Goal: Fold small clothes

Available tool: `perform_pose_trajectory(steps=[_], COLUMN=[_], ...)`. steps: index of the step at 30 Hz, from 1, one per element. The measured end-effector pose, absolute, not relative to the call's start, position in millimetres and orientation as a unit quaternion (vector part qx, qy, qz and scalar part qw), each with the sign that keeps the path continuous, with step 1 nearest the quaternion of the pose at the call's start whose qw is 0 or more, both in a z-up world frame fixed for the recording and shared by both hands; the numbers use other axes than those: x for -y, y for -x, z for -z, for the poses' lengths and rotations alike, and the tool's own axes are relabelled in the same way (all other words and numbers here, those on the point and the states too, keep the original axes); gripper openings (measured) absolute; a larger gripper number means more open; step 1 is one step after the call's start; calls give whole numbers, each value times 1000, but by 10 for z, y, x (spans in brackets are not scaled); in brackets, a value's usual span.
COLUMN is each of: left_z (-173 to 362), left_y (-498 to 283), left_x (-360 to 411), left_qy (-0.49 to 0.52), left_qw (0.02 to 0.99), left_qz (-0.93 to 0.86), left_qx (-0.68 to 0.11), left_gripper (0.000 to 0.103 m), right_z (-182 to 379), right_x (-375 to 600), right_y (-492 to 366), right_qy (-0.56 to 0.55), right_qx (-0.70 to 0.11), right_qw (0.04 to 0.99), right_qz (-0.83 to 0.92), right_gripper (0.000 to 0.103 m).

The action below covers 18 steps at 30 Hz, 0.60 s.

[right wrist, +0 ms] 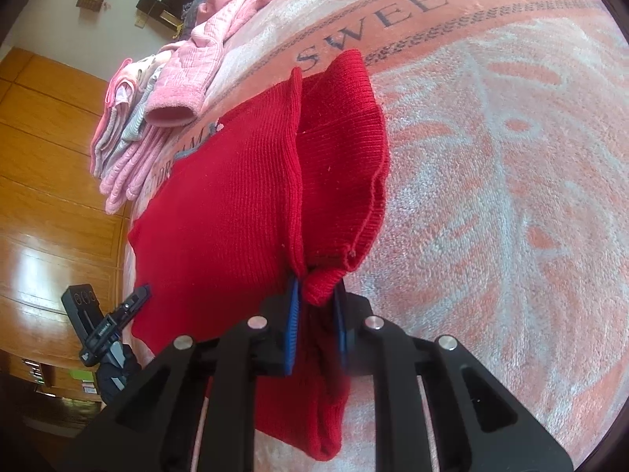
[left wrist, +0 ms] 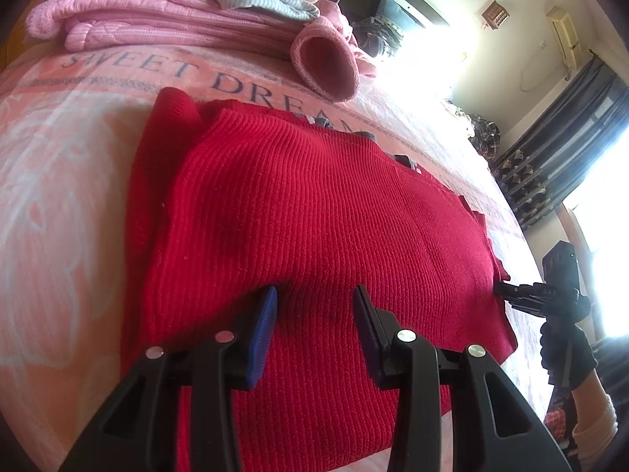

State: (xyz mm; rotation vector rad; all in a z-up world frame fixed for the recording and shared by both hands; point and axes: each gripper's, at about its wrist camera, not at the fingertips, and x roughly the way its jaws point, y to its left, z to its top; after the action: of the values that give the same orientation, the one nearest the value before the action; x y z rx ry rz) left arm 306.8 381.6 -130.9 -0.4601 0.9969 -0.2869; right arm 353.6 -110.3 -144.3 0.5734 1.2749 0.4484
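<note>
Red knitted sweater (left wrist: 314, 204) fills the space between both sets of jaws. The right gripper (right wrist: 316, 314) has its blue-padded jaws pinching a bunched fold of the sweater's edge, and the lifted knit stands up in two ridged flaps just beyond the pads. The left gripper (left wrist: 314, 314) hovers over the sweater's near edge with its jaws spread apart and nothing between them; red knit shows through the gap. A dark-gloved hand (left wrist: 566, 354) holds the right gripper at the sweater's far side in the left wrist view. The sweater lies mostly flat on the bed, on a pink and white blanket (right wrist: 491, 204) printed with the words SWEET DREAM. Beyond the sweater, toward the bed's far edge, sits a stack of folded pink clothes (left wrist: 165, 11), with one pink sleeve cuff (left wrist: 326, 63) lying open-ended just beside the red knit.
</note>
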Motion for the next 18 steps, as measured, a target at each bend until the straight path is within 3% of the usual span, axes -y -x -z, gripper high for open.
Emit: perform_pose_trajectory(steps=[5, 12, 18], left_z=[1288, 1198, 1235], left_y=[-3044, -2949, -2917], left_x=[-3935, -4095, -4297], left_qy=[253, 247, 266], left_qw=[831, 834, 828], left_qz=[148, 150, 154], left_qx=[-474, -471, -469], left_gripper=[40, 42, 42], right_z=[960, 201, 400], right_x=[963, -226, -1381], right_y=[-3527, -3582, -3561], right_qy=[-273, -175, -94], right_qx=[-559, -551, -586], right_qw=[748, 761, 738], right_qz=[-232, -295, -321], right_gripper=[13, 12, 14])
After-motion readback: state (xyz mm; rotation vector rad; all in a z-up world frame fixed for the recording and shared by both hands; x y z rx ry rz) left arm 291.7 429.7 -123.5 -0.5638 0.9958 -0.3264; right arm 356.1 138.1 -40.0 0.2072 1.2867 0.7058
